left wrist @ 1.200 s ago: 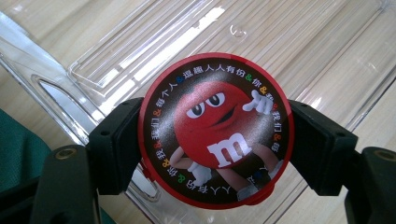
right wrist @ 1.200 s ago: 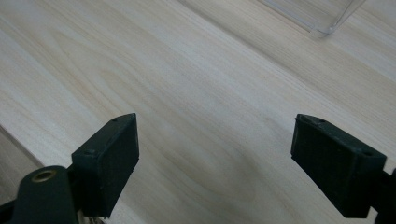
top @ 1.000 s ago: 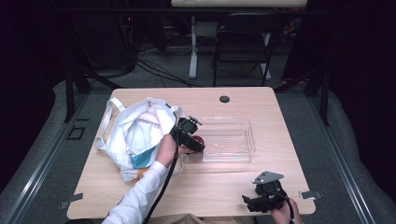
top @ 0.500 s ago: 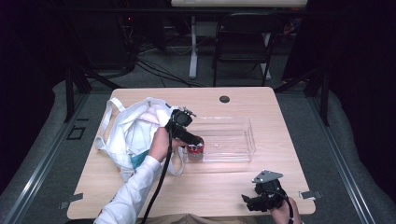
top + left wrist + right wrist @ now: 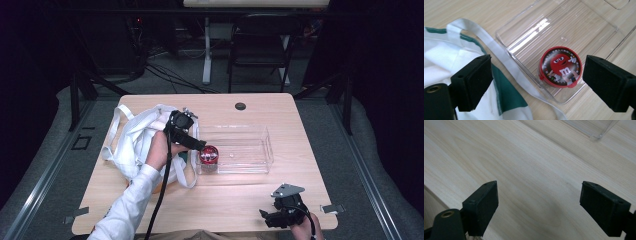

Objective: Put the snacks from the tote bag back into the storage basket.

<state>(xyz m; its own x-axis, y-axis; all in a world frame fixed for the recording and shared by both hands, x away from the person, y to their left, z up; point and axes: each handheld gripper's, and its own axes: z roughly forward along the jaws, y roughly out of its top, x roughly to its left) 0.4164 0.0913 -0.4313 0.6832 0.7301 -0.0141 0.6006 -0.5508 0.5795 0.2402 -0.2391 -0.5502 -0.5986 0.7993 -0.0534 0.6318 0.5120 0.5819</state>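
Observation:
A round red candy tin with a cartoon lid lies in the left end of a clear plastic tray. My left gripper hovers just above the tin, open, with its jaws wide apart and nothing between them. Beside the tray's left end lies a white cloth bag with green print and long straps. Near the table's front right edge my right gripper stands open over bare wood.
The light wooden table has a round black grommet at the back. A corner of the clear tray lies ahead of my right gripper. A dark chair and cables are on the floor beyond the table.
My left gripper carried the red tin from the bag's side into the tray's left end and let go of it; its jaws are now apart. The right gripper stayed put.

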